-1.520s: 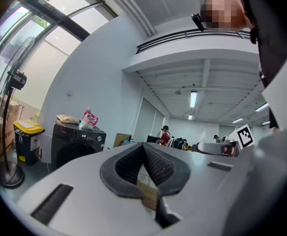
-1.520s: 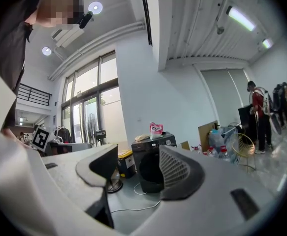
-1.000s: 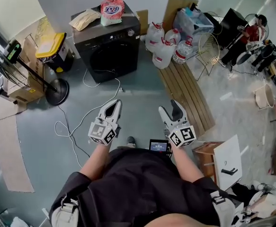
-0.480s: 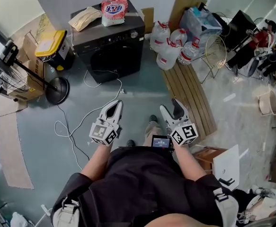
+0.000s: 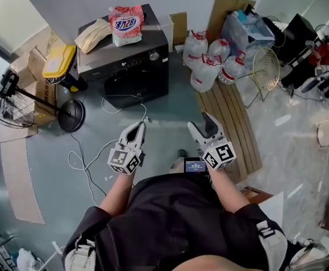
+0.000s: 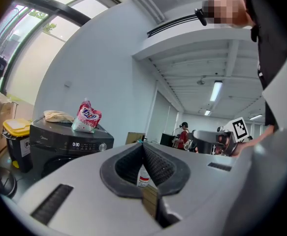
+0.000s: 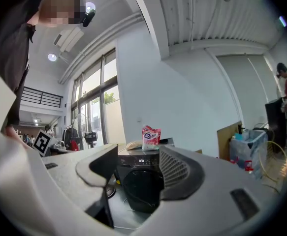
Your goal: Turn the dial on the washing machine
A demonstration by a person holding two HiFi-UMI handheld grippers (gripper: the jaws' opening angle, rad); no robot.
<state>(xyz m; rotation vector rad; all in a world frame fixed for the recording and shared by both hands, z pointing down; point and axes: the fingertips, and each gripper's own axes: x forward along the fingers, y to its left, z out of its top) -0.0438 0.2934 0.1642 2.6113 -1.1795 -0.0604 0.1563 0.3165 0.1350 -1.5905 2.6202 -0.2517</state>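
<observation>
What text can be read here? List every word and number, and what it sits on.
"0:30": lit display on the black front-loading washing machine.
Pink-and-white plastic bag on top of it: print too blurred to read.
Small screen at the person's waist: too small to read.

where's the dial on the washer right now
Head view, upper middle: the dial sits at the right end of the washing machine control panel, near the pink bag.

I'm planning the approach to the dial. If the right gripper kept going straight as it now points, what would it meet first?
Probably the washing machine, at its round door below the dial: the right gripper view shows that door between the open jaws. Nothing stands in between, though depth is unclear.
</observation>
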